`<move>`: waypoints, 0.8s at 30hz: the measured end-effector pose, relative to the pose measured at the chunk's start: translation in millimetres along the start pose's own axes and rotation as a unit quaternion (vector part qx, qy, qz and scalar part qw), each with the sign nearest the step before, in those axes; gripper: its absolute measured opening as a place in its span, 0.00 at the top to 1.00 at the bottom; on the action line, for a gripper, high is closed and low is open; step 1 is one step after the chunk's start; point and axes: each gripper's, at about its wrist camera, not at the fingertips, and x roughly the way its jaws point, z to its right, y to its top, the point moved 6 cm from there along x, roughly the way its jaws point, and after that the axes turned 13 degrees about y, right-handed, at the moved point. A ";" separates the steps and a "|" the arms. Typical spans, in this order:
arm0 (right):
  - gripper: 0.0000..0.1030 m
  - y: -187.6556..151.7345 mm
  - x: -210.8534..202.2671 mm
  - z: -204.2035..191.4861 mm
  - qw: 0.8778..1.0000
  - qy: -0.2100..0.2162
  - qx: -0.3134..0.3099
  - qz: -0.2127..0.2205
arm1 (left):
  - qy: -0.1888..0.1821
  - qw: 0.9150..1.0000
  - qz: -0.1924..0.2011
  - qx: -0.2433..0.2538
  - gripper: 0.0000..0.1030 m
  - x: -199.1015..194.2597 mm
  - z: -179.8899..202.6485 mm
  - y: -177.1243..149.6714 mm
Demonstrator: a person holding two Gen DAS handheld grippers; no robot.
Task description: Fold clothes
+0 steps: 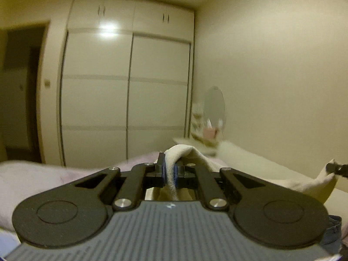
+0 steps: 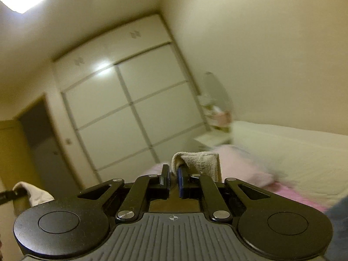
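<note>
A cream towelling cloth (image 1: 184, 152) is pinched between the pads of my left gripper (image 1: 170, 169), which is shut on its edge and holds it raised above the bed. The cloth stretches right to the other gripper's tip (image 1: 336, 168) at the frame edge. In the right wrist view my right gripper (image 2: 173, 175) is shut on another corner of the same cloth (image 2: 202, 161), which drapes over the right finger. The left gripper's tip (image 2: 7, 195) with cloth shows at the far left.
A pink bedcover (image 1: 32, 178) lies below, with a pink pillow (image 2: 241, 169) and a cream headboard (image 2: 293, 152). A white wardrobe (image 1: 126, 87) stands ahead, a doorway (image 1: 19, 87) to its left. A small stand with a mirror (image 1: 214, 106) is in the corner. Blue denim (image 1: 332, 230) lies at lower right.
</note>
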 end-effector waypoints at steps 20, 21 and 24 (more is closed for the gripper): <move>0.35 -314.9 -27.3 -192.0 0.864 0.049 -0.139 -0.481 | 0.140 0.866 -0.479 0.024 0.83 -138.3 -134.6 -313.4; 0.35 -319.6 -25.9 -198.2 0.856 0.063 -0.147 -0.491 | 0.150 0.867 -0.475 0.022 0.82 -147.0 -137.4 -310.9; 0.35 -331.9 -41.2 -217.9 0.839 0.094 -0.173 -0.507 | 0.175 0.870 -0.461 0.016 0.78 -170.0 -141.8 -301.5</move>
